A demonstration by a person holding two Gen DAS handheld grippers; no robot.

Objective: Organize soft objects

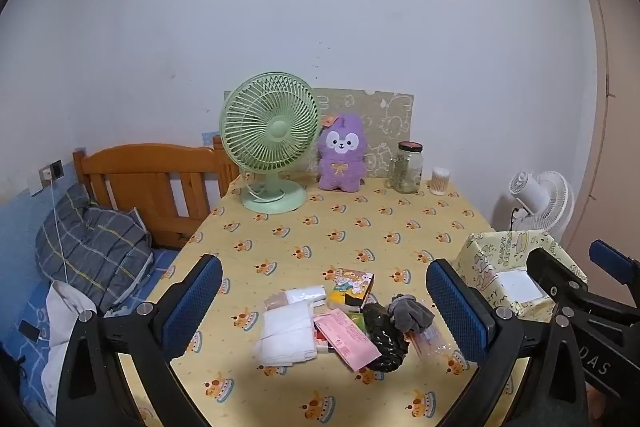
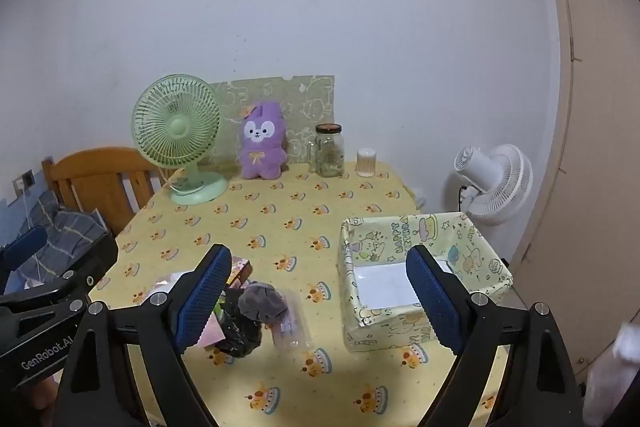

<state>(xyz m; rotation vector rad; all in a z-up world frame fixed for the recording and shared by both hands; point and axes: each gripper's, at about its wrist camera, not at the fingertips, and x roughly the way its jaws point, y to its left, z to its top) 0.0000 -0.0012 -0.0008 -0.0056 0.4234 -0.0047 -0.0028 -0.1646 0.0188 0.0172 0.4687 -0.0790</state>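
A heap of small soft things lies on the yellow tablecloth [image 1: 340,235]: folded white cloths [image 1: 288,333], a pink packet [image 1: 346,339], a black crinkled bag [image 1: 384,335], a grey sock [image 1: 408,311] and a cartoon tissue pack [image 1: 352,287]. My left gripper [image 1: 324,311] is open above the heap. A paper-wrapped open box [image 2: 420,267] stands to the right, holding nothing but a white bottom. My right gripper [image 2: 320,299] is open between the heap [image 2: 256,311] and the box. A purple plush toy [image 1: 341,153] sits at the back.
A green desk fan [image 1: 272,143], a glass jar [image 1: 408,167] and a cotton swab tub [image 1: 440,181] stand at the table's far edge. A wooden bed frame [image 1: 152,183] with bedding is left of the table. A white floor fan [image 2: 496,183] stands right.
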